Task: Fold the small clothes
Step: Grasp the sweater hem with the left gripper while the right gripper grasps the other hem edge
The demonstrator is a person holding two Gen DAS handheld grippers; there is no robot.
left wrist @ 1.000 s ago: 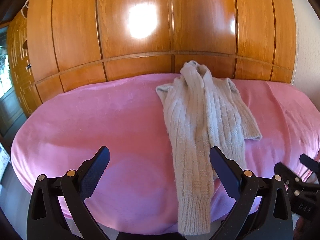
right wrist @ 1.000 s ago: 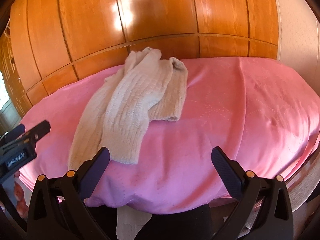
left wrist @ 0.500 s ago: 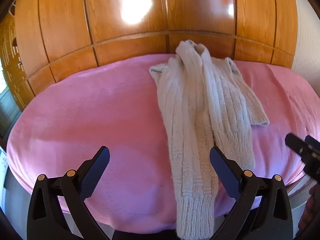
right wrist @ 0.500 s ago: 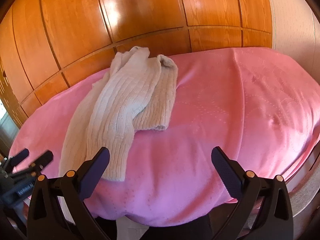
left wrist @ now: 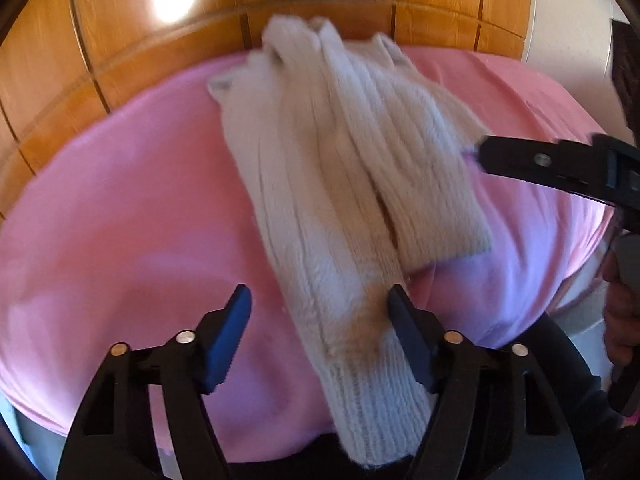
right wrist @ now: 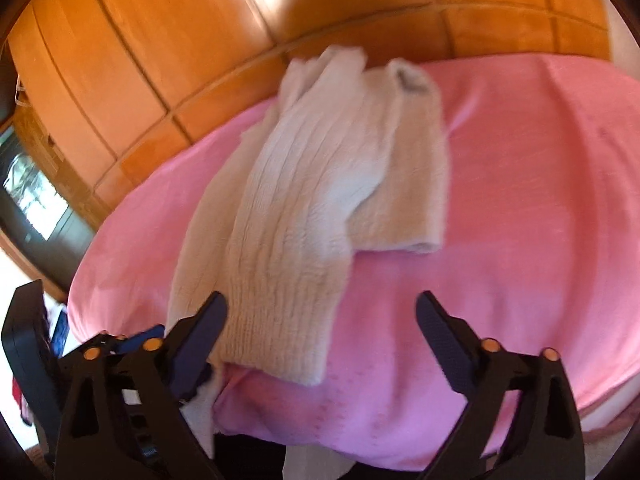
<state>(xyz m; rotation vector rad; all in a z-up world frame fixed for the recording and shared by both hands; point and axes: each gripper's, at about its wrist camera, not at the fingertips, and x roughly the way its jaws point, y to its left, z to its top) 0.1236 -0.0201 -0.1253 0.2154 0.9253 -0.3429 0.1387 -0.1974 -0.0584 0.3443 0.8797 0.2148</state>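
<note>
A cream ribbed knit garment (left wrist: 328,168) lies lengthwise on a pink blanket (left wrist: 120,208), one long part hanging over the near edge. My left gripper (left wrist: 320,320) is open, its jaws on either side of that long part near its cuff. In the right wrist view the same garment (right wrist: 304,184) lies left of centre. My right gripper (right wrist: 320,332) is open and empty, its left finger over the end of the shorter leg. The right gripper also shows in the left wrist view (left wrist: 560,168), by the garment's right edge.
A wooden panelled wall (left wrist: 200,12) stands right behind the pink surface. The pink blanket (right wrist: 540,200) stretches bare to the right of the garment. A dark window or screen (right wrist: 32,196) is at far left. The left gripper's body (right wrist: 28,352) shows at lower left.
Both grippers have moved forward and down toward the garment. The left gripper's jaws now straddle the long hanging part. The right gripper has come in over the garment's right side.
</note>
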